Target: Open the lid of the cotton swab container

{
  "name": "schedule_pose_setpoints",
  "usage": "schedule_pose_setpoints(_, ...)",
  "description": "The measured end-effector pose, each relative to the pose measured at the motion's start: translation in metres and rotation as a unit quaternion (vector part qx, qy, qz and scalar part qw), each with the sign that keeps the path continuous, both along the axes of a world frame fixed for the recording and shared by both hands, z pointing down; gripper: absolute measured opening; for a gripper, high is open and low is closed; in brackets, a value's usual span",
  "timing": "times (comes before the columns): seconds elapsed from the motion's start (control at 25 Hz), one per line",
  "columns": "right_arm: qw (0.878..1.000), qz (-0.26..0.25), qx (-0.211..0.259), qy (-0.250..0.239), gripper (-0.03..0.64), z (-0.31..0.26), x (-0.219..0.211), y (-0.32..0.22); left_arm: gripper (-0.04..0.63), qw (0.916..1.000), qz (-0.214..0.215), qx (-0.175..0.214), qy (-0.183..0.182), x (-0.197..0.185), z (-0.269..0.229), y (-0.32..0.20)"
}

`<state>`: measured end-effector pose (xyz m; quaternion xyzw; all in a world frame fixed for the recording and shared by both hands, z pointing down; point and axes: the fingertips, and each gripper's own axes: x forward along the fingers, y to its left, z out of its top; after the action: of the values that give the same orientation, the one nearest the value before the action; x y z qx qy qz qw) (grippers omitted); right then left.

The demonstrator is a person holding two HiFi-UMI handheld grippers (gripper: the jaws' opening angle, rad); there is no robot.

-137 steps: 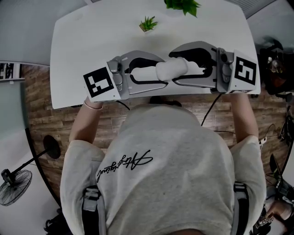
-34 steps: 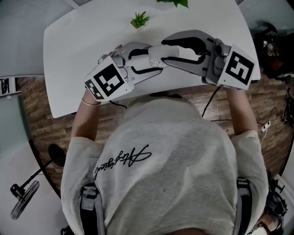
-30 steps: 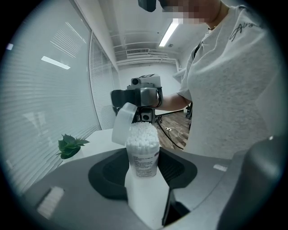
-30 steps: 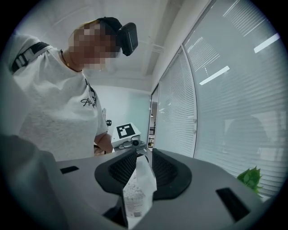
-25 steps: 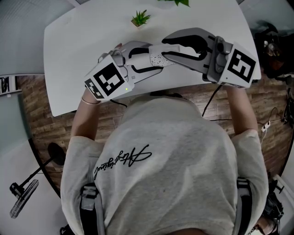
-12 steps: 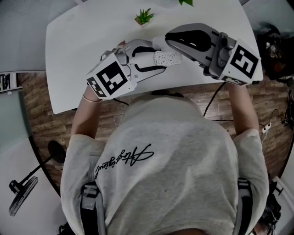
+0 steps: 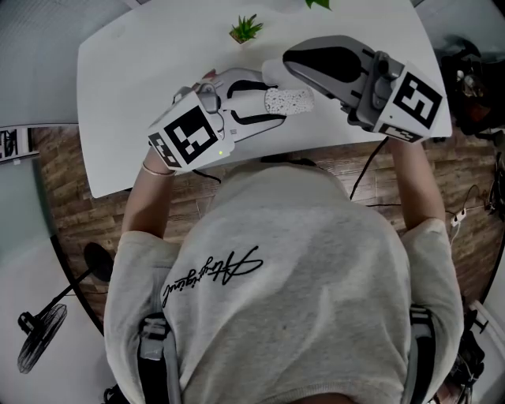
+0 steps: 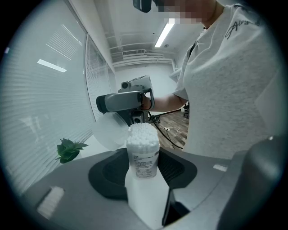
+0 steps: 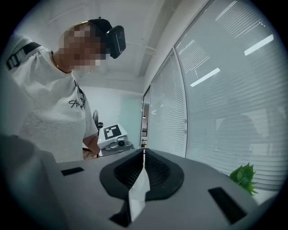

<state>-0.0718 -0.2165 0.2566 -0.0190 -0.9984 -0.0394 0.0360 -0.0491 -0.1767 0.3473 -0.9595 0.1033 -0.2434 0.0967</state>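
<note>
My left gripper [image 7: 264,99] [image 8: 144,170] is shut on the body of the cotton swab container [image 8: 143,155] [image 7: 288,101]. The container's top is uncovered, and packed white swab tips [image 8: 143,131] show at its mouth. The round translucent lid [image 8: 108,131] [image 7: 272,72] stands swung aside at the container's rim. My right gripper [image 7: 288,61] [image 8: 121,117] [image 9: 144,152] holds its edge, jaws pressed together on the thin plastic. I cannot tell whether the lid still hangs on the container. Both grippers hover above the white table [image 7: 126,71].
A small potted plant [image 7: 247,28] [image 8: 68,149] [image 9: 245,177] stands on the table's far side, with more leaves [image 7: 319,3] at its back edge. Window blinds run along that side. The person's torso fills the near side, and a floor fan [image 7: 35,347] stands lower left.
My right gripper has lifted up and back off the container's end, taking the lid with it. The swab tips are now exposed. The left gripper keeps its hold and has barely shifted.
</note>
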Motion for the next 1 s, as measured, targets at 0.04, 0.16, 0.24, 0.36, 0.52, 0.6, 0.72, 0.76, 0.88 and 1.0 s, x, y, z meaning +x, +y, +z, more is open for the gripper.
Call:
schedule_pose_setpoints(0.04,1.000,0.001,-0.001,0.000,0.014,0.000,0.000,-0.001,0.195,1.0000,0.000,0.000,0.001,0.000,0.000,0.000)
schedule_pose_setpoints(0.16,1.000,0.004,-0.005,0.001,0.015,0.001,0.000,-0.004,0.195,1.0000,0.001,0.001,0.004,0.000,-0.001,-0.001)
schedule_pose_setpoints(0.24,1.000,0.006,-0.005,0.000,0.015,0.001,0.000,-0.005,0.195,1.0000,0.000,0.002,0.005,0.000,-0.001,-0.001)
schedule_pose_setpoints(0.36,1.000,0.008,-0.002,0.001,0.015,0.001,-0.001,-0.004,0.194,1.0000,-0.004,-0.001,0.008,-0.001,-0.001,-0.002)
schedule_pose_setpoints(0.52,1.000,0.016,0.005,0.002,0.020,0.004,-0.001,-0.006,0.194,0.9999,-0.008,-0.009,0.007,0.000,0.003,-0.003)
schedule_pose_setpoints(0.6,1.000,0.020,0.004,-0.002,0.027,0.005,-0.001,-0.007,0.194,0.9998,-0.011,-0.012,0.006,0.000,0.006,-0.003)
schedule_pose_setpoints(0.72,0.999,0.030,0.003,-0.010,0.041,0.004,0.000,-0.011,0.195,0.9997,-0.018,-0.015,0.005,-0.002,0.009,-0.007)
schedule_pose_setpoints(0.76,0.999,0.036,0.002,-0.014,0.049,0.003,0.000,-0.013,0.193,0.9996,-0.023,-0.016,0.008,-0.003,0.010,-0.009)
schedule_pose_setpoints(0.88,0.998,0.054,-0.002,-0.027,0.099,0.000,0.003,-0.020,0.195,0.9988,-0.042,-0.017,0.020,-0.008,0.009,-0.015)
schedule_pose_setpoints(1.0,0.996,0.075,-0.007,-0.038,0.129,-0.002,0.008,-0.026,0.195,0.9972,-0.066,-0.014,0.033,-0.015,0.006,-0.023)
